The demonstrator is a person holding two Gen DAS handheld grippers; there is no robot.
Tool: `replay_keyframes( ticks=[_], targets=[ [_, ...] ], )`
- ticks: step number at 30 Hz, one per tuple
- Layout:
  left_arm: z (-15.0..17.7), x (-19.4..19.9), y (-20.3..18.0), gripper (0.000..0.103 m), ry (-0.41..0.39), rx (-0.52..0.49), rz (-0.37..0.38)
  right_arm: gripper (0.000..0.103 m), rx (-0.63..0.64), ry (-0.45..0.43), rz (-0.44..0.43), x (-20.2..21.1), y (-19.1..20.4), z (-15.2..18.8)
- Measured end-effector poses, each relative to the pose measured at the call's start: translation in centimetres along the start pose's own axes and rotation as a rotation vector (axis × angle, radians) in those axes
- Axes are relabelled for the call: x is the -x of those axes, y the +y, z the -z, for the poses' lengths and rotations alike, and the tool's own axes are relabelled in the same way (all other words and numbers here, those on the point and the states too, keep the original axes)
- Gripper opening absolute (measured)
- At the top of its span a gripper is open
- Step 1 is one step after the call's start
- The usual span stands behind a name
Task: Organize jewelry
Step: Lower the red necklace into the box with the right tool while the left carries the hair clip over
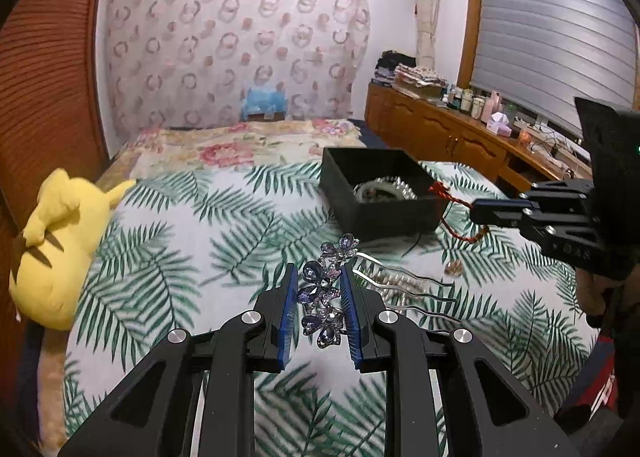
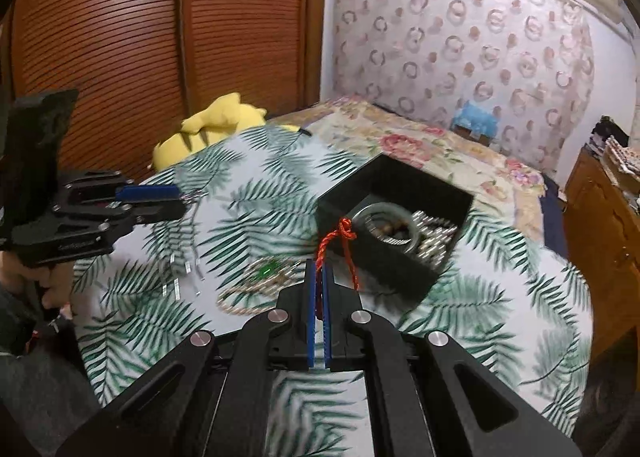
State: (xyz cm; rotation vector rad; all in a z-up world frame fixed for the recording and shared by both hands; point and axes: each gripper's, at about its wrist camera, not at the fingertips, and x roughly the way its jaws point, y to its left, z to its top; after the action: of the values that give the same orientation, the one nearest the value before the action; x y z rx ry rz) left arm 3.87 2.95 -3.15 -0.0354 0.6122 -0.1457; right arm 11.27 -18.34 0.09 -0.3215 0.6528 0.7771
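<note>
Jewelry first: the left tongs [image 1: 320, 299] have their blue pads closed against a purple jeweled hair comb [image 1: 322, 297], whose wavy silver prongs fan out to the right, above the bed. Over on the other side, the right tongs [image 2: 319, 289] are pressed nearly flat together, pinching a red braided cord [image 2: 340, 245] whose knot sits at the near wall of the black box [image 2: 384, 269]. That box rests on the bed, lid off, with a pale bangle [image 2: 376, 217] and a silvery beaded strand [image 2: 436, 233] inside. Just beside the box, on the cover, lies a pearl necklace with a green stone [image 2: 256, 281]; it is blurred, so no finer detail.

Out to the surface now: a leaf-print bedspread [image 1: 192, 241], green fronds on white, laid over a floral quilt [image 1: 224, 149] toward the head of the bed. A yellow plush toy [image 1: 56, 249] lies at the bed's edge against the slatted wooden wardrobe [image 2: 120, 37]. A patterned fabric [image 1: 240, 41] with rings and pink dots hangs on the far wall. Wooden cabinets [image 1: 432, 125] run under the shuttered window [image 1: 552, 33], crowded with bottles and folded cloth.

Embossed lettering shows on each tongs' body, too blurred to read.
</note>
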Motion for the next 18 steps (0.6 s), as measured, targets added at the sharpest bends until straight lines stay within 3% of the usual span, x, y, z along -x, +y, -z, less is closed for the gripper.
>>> replay_keyframes(
  ticks=[10,18],
  targets=[
    [-3.2,-1.9,-1.5,0.020,-0.017,-0.055,0.006,0.003,-0.103,-0.012,0.022,-2.3,-5.2,-3.8],
    [-5.0,-3.7,-1.2,0.020,-0.007,-0.066,-0.005,0.003,-0.141,0.039,0.042,-6.1,-6.9,-4.8]
  ],
)
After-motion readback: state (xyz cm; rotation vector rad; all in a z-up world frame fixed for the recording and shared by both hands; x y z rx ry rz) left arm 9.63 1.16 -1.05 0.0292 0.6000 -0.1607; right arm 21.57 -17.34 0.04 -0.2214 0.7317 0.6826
